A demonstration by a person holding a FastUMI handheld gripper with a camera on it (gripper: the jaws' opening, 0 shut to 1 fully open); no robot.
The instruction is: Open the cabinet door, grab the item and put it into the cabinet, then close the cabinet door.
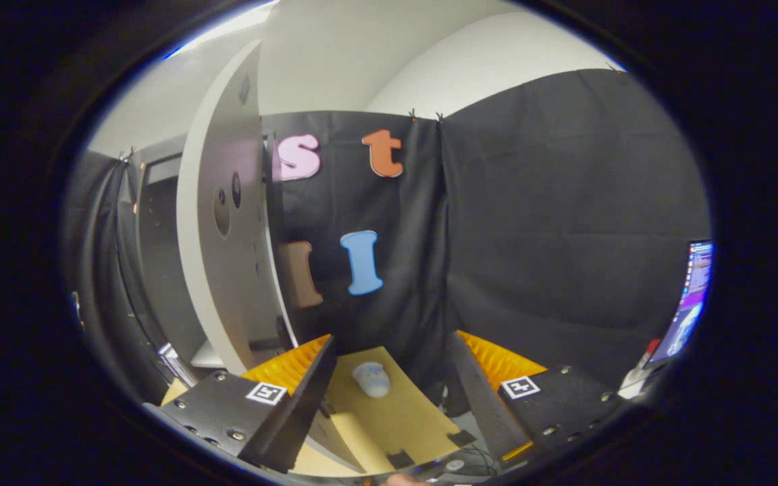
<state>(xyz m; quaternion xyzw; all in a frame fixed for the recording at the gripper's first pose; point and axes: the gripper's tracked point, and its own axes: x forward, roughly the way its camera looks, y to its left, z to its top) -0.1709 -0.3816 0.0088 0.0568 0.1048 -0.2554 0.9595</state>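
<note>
A handheld gripper (392,378) hangs above a tan board (389,422), its two fingers spread wide with nothing between them. Each finger carries a small square marker on its dark body. The board, taped down at its near corners with dark strips, lies below the fingers and reaches past them toward the booth's black cloth wall (551,223).

On the board, ahead of the fingertips and in the gap between them, sits the item: a small pale blue-grey mouse-shaped object (371,379), untouched and lying flat near the board's far end.

To the left of the board stands the cabinet (159,270), its dark interior partly visible; whether anything lies inside cannot be told. Its white cabinet door (223,223) is swung open, edge-on toward the board, with round hinge cut-outs showing on its inner face. The door's lower corner comes down just beside the board's left far corner.

To the right of the board, well apart from it, a lit screen (689,304) glows against the cloth wall, with a white and red object (639,374) beside it.
</note>
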